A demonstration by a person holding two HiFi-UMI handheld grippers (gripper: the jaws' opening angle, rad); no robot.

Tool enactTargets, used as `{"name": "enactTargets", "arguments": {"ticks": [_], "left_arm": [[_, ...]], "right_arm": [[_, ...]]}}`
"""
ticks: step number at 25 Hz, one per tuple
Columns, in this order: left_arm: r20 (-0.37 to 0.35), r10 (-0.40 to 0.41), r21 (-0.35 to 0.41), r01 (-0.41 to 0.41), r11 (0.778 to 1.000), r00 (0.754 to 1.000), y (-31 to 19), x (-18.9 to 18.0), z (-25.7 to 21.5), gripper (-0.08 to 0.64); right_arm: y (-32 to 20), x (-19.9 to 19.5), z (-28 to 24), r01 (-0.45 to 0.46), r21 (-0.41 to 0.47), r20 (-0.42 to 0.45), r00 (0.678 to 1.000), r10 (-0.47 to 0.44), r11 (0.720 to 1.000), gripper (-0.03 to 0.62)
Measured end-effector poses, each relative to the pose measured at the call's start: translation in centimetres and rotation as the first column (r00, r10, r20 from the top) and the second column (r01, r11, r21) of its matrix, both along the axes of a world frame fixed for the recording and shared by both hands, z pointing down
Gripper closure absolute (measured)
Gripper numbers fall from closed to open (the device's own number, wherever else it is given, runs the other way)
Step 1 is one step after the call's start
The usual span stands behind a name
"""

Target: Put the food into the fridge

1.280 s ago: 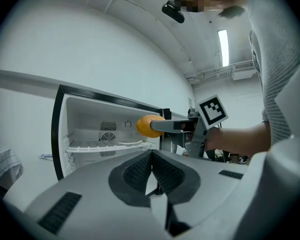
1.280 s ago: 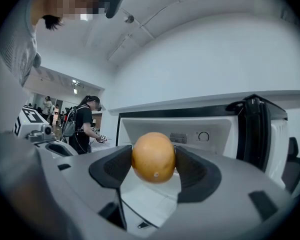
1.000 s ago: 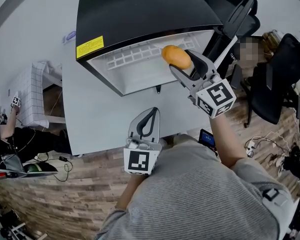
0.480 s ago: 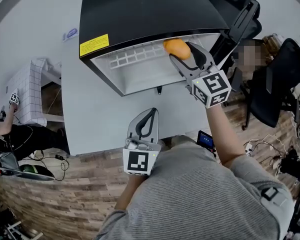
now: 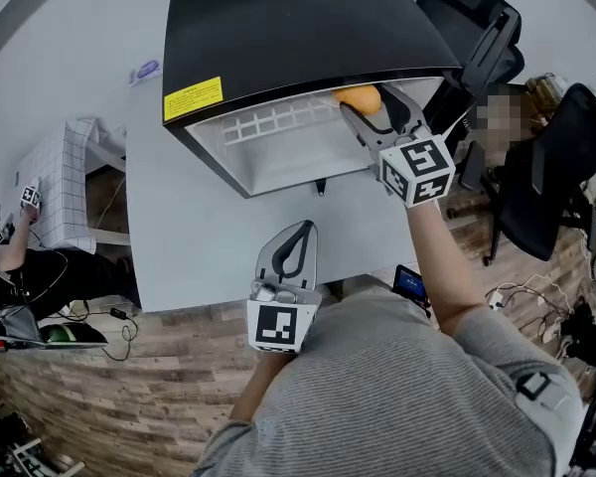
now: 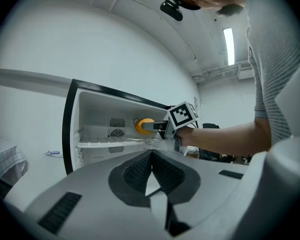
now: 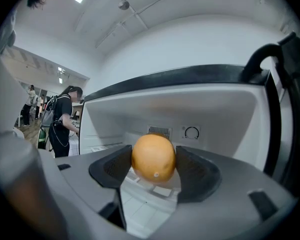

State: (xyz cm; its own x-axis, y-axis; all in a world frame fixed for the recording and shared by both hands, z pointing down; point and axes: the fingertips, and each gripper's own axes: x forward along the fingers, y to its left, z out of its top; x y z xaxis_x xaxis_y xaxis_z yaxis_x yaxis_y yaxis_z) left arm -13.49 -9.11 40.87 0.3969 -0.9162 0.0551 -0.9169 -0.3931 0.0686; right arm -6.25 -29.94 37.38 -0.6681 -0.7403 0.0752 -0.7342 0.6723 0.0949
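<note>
My right gripper (image 5: 366, 107) is shut on an orange (image 5: 359, 97) and holds it just inside the open black fridge (image 5: 278, 28), above its white wire shelf (image 5: 278, 119). In the right gripper view the orange (image 7: 154, 157) sits squeezed between the two dark pads (image 7: 112, 166), with the fridge's back wall and dial (image 7: 192, 132) behind it. The left gripper (image 5: 296, 241) hangs low in front of my body, jaws together and empty. From the left gripper view (image 6: 151, 156) I see the orange (image 6: 144, 126) in the right gripper (image 6: 151, 127) at the fridge mouth.
The fridge stands on a pale grey table (image 5: 228, 237). Black office chairs (image 5: 477, 28) crowd the right side. A white gridded stand (image 5: 65, 182) is at the left. A person (image 7: 62, 121) stands in the room at the far left of the right gripper view.
My right gripper has carried the orange forward from in front of the fridge opening to under its top edge. The left gripper has stayed where it was.
</note>
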Motion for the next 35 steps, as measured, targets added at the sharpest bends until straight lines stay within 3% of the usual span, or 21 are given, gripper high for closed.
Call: {"name": "enactTargets", "arguments": {"ticks": [18,35], "left_arm": [[0.011,0.002,-0.021,-0.002,1.000,1.000,-0.9,-0.8,0.6,0.549],[0.016,0.002,-0.044,-0.001,0.999,1.000,-1.1,-1.0,1.3,0.549]], "right_arm": [[-4.3,-0.9,1.3,-0.071,0.000,-0.040,0.997,0.071,0.997,0.322],[-6.2,-2.0,3.6,-0.143,0.036,-0.233,0.961,0.147,0.989,0.322]]}}
